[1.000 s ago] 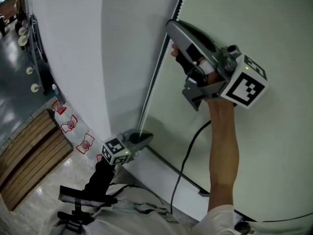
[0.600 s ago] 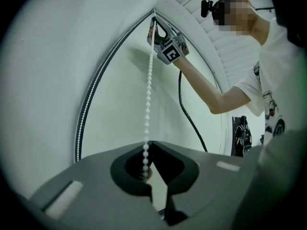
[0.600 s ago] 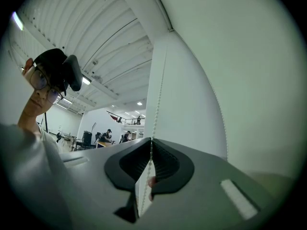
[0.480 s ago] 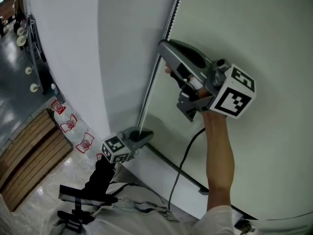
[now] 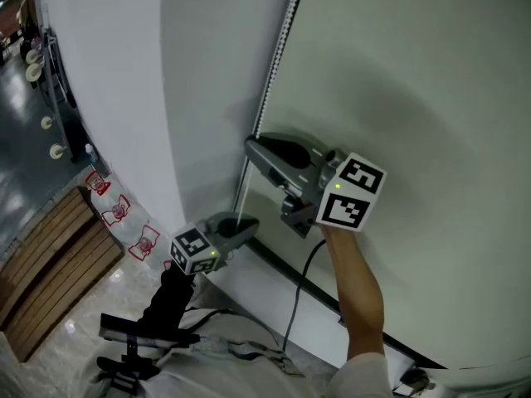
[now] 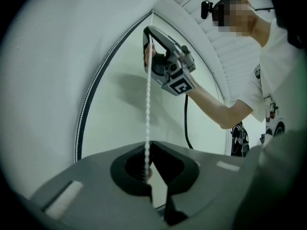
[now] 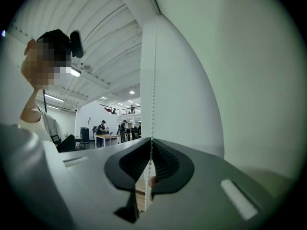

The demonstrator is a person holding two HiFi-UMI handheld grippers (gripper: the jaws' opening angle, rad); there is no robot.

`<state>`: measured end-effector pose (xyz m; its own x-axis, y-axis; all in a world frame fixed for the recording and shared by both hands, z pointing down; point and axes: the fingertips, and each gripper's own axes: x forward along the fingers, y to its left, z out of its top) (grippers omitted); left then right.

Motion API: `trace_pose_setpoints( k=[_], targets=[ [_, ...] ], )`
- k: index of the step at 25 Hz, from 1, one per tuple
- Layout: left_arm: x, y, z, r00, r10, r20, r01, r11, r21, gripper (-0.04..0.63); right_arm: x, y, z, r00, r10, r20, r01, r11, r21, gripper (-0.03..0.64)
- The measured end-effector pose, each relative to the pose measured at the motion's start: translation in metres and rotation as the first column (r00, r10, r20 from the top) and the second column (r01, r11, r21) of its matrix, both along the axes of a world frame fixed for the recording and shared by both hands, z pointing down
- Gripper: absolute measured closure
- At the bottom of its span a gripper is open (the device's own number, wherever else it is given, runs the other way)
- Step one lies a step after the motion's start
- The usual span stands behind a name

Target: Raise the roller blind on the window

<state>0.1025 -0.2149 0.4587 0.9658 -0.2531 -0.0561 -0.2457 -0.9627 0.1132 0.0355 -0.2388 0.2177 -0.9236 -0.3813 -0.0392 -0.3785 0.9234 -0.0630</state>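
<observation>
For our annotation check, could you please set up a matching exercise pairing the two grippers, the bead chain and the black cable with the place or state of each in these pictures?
Column one:
1. left gripper
2. right gripper
3. bead chain
4. black cable

Column two:
A. dark, trails down from the upper gripper
B. shut on the chain, the lower of the two
C. white, strung vertically, passing through both grippers' jaws
D. shut on the chain, the higher of the two

Pairs: 1-B, 2-D, 3-C, 4-A.
</observation>
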Motion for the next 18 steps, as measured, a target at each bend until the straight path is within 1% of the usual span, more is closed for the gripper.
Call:
trace_pose_setpoints(
  k=[5,12,15,18],
  targets=[
    [-0.001,-0.002,-0.001,1.000,-0.003,0.003,0.003,1.000,-0.002,0.597,0.002,0.003,0.059,1.000,0.000,-0.013,-0.001,0.995,-0.104,0.604],
    [-0.005,-0.002,-0.002,1.000,-0.004,-0.002,0.004,1.000,0.003,0.597,0.004,0.008,0.093,1.000,0.014,-0.016,-0.017,0.988,-0.156,0.604],
    [-0.004,-0.004,-0.005,1.000,-0.006,-0.004,0.006,1.000,0.005,0.595,0.001,0.009,0.109,0.999,0.017,-0.035,-0.023,0.984,-0.177,0.604],
    [-0.005,-0.005,-0.007,1.000,-0.006,-0.002,0.006,1.000,0.006,0.595,-0.002,0.009,0.134,0.998,0.016,-0.060,-0.029,0.976,-0.217,0.604]
  ],
)
